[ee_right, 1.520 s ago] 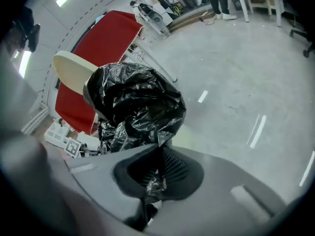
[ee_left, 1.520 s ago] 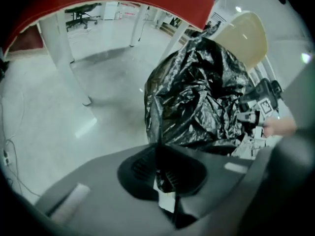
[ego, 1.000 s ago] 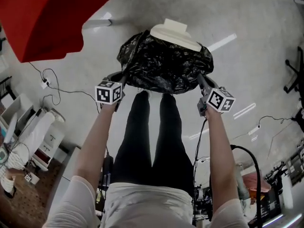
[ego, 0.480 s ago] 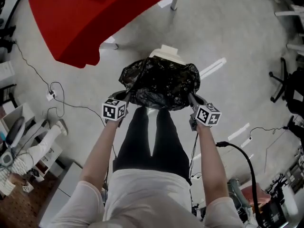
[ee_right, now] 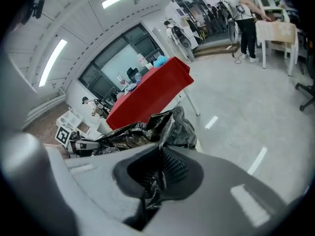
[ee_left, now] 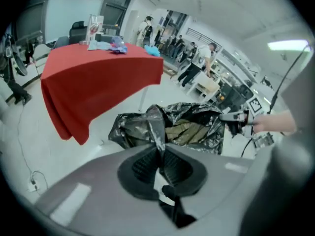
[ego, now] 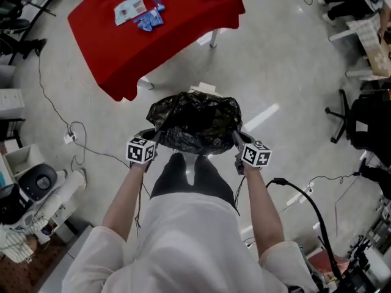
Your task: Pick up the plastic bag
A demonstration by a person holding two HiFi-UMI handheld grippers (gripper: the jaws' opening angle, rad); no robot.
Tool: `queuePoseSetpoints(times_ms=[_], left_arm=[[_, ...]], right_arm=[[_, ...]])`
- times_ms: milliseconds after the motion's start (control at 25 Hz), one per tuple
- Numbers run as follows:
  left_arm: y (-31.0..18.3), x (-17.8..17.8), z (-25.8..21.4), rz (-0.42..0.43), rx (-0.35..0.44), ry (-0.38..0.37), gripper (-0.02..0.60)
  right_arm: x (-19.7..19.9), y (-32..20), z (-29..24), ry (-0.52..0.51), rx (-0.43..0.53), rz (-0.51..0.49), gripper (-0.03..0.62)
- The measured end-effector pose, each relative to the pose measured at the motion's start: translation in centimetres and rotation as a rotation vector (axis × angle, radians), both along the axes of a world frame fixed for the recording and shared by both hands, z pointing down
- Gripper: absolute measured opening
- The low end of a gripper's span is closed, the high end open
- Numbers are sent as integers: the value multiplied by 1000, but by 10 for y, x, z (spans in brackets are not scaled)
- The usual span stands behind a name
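Note:
A crumpled black plastic bag (ego: 194, 122) hangs between my two grippers, above the floor and in front of the person's legs. My left gripper (ego: 157, 137) is shut on the bag's left edge, and a strip of film (ee_left: 156, 132) is pinched between its pads. My right gripper (ego: 235, 137) is shut on the right edge, where film (ee_right: 165, 127) runs down through the jaws. In the left gripper view the bag's mouth gapes and tan material (ee_left: 184, 132) shows inside. A white object (ego: 203, 90) pokes out beyond the bag.
A table with a red cloth (ego: 153, 35) stands just beyond the bag and carries several small items. Cables (ego: 67, 133) trail over the floor at the left, near white equipment (ego: 36, 185). A black chair (ego: 363, 124) stands at the right. People stand far off (ee_left: 194, 65).
The head view has pulled up and back, so the bag and grippers look smaller and the whole red table has come into view. Both grippers keep their hold on the bag's edges.

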State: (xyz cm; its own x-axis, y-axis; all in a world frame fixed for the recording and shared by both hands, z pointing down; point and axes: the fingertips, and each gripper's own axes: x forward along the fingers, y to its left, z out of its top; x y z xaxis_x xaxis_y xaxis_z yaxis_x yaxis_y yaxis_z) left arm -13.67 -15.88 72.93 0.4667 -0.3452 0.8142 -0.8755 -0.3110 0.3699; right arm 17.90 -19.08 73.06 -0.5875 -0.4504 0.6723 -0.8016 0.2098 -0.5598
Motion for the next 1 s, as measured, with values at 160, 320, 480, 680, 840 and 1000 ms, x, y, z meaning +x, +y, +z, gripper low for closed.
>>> queuePoseSetpoints(times_ms=[160,320,480,680,840,1000], left_arm=[[6,-2,-56,17,61,10,5],[14,6,-101,5,107,37,5],[21,13,-137,-2,158,34,5],[27,18,-179,-24,219,56,5],[36,22,-206,-42,264,94,5],[40,19,-224,-19,294,111,5]], right_arm=[[-5,10,-55,-13,64,-26,2],[-4,23,-106,-48,131,-45,2],[1,32,-151,-101,192,-39,2],[5,39,-194,-136,275,-55,2],[15,42,-218,-140,324,-34,2],[25,47,-234,-140,357,22,2]])
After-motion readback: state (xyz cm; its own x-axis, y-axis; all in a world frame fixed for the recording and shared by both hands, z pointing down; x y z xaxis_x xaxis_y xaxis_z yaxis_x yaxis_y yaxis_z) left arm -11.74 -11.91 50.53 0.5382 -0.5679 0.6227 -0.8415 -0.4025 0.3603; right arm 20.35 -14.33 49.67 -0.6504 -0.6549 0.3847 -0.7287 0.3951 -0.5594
